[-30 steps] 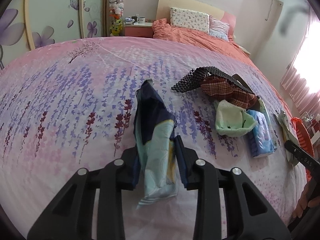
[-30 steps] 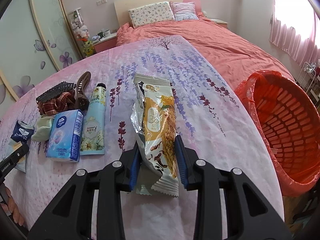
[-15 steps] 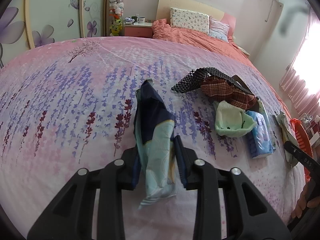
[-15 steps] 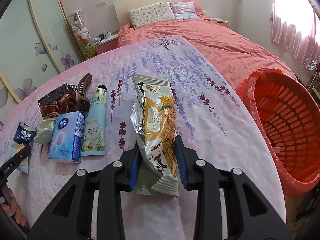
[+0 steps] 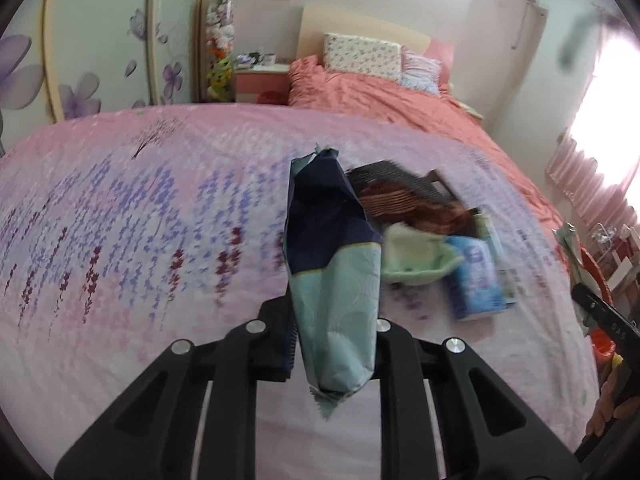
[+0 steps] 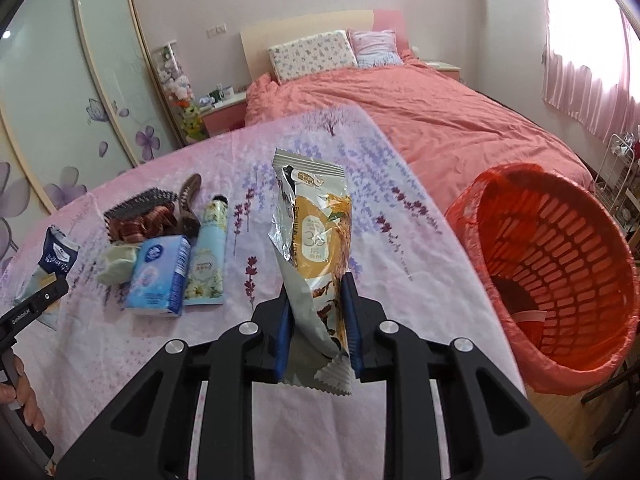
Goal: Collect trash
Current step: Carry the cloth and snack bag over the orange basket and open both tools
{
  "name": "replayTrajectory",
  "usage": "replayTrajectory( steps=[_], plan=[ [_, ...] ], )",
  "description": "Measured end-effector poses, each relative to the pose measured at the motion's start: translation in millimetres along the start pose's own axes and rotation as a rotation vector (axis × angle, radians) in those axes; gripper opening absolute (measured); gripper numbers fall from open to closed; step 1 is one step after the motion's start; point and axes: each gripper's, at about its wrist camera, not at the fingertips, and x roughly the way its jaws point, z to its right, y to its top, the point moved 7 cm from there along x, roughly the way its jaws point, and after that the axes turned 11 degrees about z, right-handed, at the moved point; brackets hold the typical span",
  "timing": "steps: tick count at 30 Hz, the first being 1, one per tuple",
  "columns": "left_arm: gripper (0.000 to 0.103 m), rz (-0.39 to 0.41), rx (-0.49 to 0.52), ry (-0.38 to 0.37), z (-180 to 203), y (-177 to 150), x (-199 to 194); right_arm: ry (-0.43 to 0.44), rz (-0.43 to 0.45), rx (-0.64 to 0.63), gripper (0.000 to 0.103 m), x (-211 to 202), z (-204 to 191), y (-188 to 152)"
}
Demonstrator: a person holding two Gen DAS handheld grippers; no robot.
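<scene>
Right wrist — snack wrapper (image 6: 316,256) between closing hand-held gripper (image 6: 318,334).

Motion-blurred plaid cloth (image 5: 416,204) and tissue pack (image 5: 476,276); red basket (image 6: 560,264) cut off at the frame edge.

A home bedroom. Shown by a bed (image 6: 460,120) under a salmon quilt (image 6: 420,112) with two pillows (image 6: 312,54) against a pale headboard (image 6: 304,26), a pink nightstand (image 6: 224,114) beside it, sliding wardrobe doors (image 6: 60,92) printed with purple flowers, pink curtains (image 6: 580,80) at a bright window, and a lavender-patterned cloth (image 5: 120,220) spread in front.
</scene>
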Motion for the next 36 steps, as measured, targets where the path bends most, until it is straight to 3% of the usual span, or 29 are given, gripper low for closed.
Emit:
replayTrajectory(
  steps=[9,16,27,36],
  plan=[
    [0.018,0.046,0.075,-0.136,87.3,13.7,-32.2,-0.018,0.087,0.018,0.024,-36.4,22.2,19.9],
    [0.018,0.051,0.122,-0.249,158.6,13.4,-41.2,-0.071,0.138,0.062,0.024,-59.6,63.7,30.3],
    [0.019,0.001,0.203,-0.463,290.8,-6.8,-33.0,-0.169,0.168,0.166,0.024,-71.4,146.4,32.2],
    [0.019,-0.058,0.287,-0.566,383.5,-30.0,-7.7,-0.214,0.155,0.244,0.024,-58.4,202.7,31.4]
  ],
)
